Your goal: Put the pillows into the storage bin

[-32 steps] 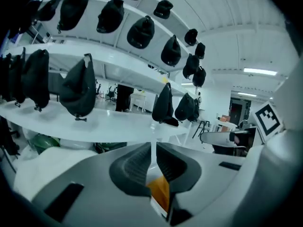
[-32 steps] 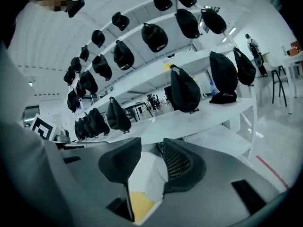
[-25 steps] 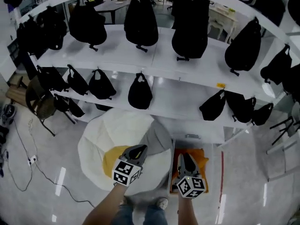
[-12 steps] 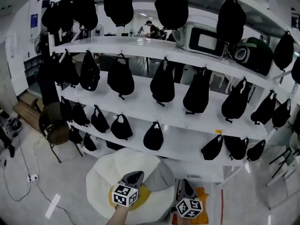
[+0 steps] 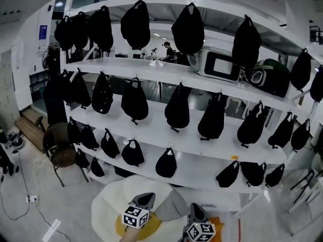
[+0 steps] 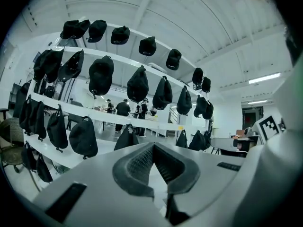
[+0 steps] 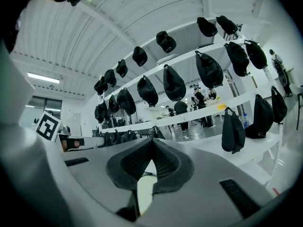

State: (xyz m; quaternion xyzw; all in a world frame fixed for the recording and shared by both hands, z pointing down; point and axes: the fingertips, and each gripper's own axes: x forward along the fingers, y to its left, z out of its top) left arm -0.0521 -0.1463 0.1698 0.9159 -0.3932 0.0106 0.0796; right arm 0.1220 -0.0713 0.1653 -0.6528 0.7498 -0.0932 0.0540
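A yellow pillow (image 5: 121,227) shows at the near edge of the head view, lying inside a large white round soft-sided storage bin (image 5: 107,203) on the floor. A grey pillow (image 5: 174,205) lies over the right part of the same bin, touching the yellow one; whether it sits fully inside cannot be told. Just right of the bin, a patch of an orange pillow (image 5: 223,225) shows at the near edge, outside the white rim.

The left gripper (image 5: 145,198) hovers above the bin, over the yellow and grey pillows. In its own view the left gripper (image 6: 152,149) has its dark ribbed fingers (image 6: 137,167) clenched tip to tip with nothing between them. The right gripper (image 5: 196,210) hangs to the right, between the grey pillow and the orange one. Seen in its own view, the right gripper (image 7: 152,144) is likewise pressed closed and empty, its fingers (image 7: 166,167) meeting at the tips.

Beyond the bin stands a white shelf rack (image 5: 151,67) carrying rows of black bags (image 5: 135,102). A brown round chair (image 5: 60,146) stands far left on the floor.
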